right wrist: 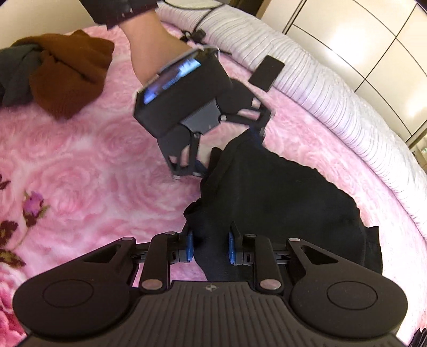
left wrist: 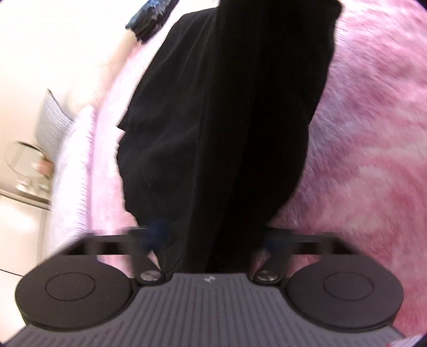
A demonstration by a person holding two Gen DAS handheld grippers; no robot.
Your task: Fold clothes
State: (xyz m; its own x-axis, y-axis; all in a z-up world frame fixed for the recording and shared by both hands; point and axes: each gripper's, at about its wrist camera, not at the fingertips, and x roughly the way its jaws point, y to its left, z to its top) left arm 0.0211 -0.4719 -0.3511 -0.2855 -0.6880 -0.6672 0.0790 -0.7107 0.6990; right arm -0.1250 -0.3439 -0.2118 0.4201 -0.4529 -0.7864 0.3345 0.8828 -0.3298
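A black garment point(right wrist: 267, 186) lies bunched on a pink rose-patterned blanket point(right wrist: 93, 160). My right gripper point(right wrist: 210, 247) has its blue pads either side of a fold of the garment, close on it. My left gripper point(right wrist: 226, 154) shows in the right wrist view, held by a hand, its fingers spread wide around the garment's far edge. In the left wrist view the black garment point(left wrist: 226, 120) fills the middle and passes between my left gripper's point(left wrist: 213, 237) wide-apart fingers.
A brown garment point(right wrist: 69, 74) and a dark grey one point(right wrist: 16, 72) lie at the blanket's far left. A white ribbed bed edge point(right wrist: 333, 88) with a black flat object point(right wrist: 265, 72) and a cable runs along the right. A blue patterned cloth point(left wrist: 149, 18) lies far off.
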